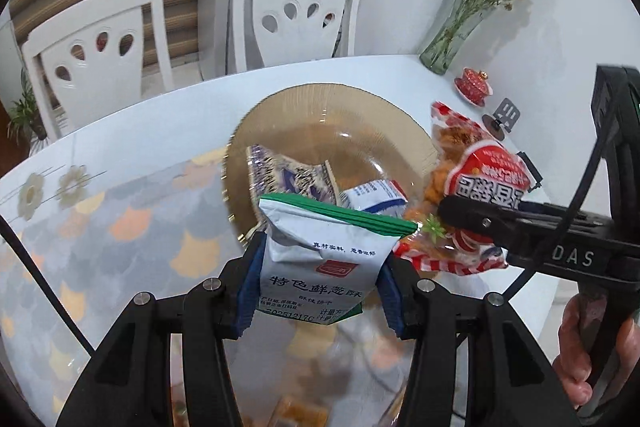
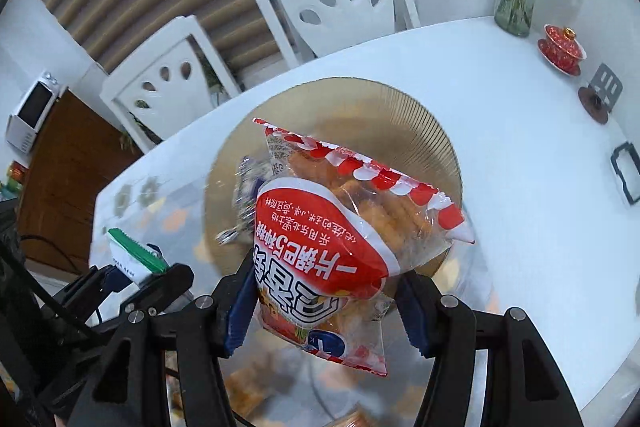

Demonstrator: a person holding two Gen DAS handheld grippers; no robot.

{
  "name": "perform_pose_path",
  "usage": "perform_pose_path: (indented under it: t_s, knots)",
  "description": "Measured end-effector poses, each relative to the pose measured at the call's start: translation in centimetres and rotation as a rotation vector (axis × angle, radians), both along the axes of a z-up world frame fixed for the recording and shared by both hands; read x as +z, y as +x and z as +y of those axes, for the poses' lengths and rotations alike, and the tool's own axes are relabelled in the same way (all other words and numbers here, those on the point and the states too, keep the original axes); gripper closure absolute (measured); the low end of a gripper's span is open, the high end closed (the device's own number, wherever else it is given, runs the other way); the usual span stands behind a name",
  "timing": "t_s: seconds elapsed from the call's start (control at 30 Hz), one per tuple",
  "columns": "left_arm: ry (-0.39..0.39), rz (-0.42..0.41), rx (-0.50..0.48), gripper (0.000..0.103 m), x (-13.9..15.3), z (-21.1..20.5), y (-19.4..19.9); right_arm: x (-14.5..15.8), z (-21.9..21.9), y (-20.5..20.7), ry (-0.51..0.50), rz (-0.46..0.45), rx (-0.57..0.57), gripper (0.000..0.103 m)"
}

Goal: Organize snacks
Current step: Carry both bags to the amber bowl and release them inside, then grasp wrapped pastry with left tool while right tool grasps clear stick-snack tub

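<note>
My left gripper is shut on a white snack packet with a green top edge, held in the air just before the near rim of an amber glass bowl. In the bowl lie a purple-patterned packet and a small blue-and-white packet. My right gripper is shut on a red-and-white bag of biscuits, hanging over the bowl. In the left wrist view the right gripper with that bag stands to the right, a hand on its handle.
The white table carries a scale-patterned mat, a glass vase of dried flowers, a red lidded teacup and a small grey stand. Two white chairs stand behind. More packets lie blurred below the grippers.
</note>
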State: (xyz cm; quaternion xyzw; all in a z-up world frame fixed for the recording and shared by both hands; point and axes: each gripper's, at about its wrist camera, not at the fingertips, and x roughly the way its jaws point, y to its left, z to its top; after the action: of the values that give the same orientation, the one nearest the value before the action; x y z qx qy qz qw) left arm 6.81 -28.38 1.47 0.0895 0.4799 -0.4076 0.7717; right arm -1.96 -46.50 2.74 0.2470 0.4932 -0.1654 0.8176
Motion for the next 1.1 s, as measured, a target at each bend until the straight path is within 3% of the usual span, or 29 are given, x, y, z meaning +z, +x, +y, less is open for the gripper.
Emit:
perform_pose_path:
  t_s: [0.1,0.2,0.57,0.9,1.1]
  knots:
    - [-0.012,-0.007,-0.006,0.052,-0.4,-1.7,0.5,-0.9,-1.7,1.9,-0.009,-0.016,0.021,0.041]
    - [-0.017,-0.008,-0.006,0.033,-0.7,-2.9,1.2,-1.6,-2.9,2.9,-0.034,-0.015,0.028,0.039]
    - [-0.028,0.058,0.004,0.033,-2.1,-1.7,0.5,-3.2,-3.7,-0.2,0.007,0.008,0.011,0.039]
    - [-0.018,-0.004,-0.026,0.033,0.3,3.1,-3.6,-0.9,2.0,-3.7,-0.042,-0.023,0.112,0.039]
    - [0.012,0.014,-0.087,0.033,0.0,7.3,-8.0,-0.8,5.4,-8.3,-0.020,-0.020,0.069,0.039]
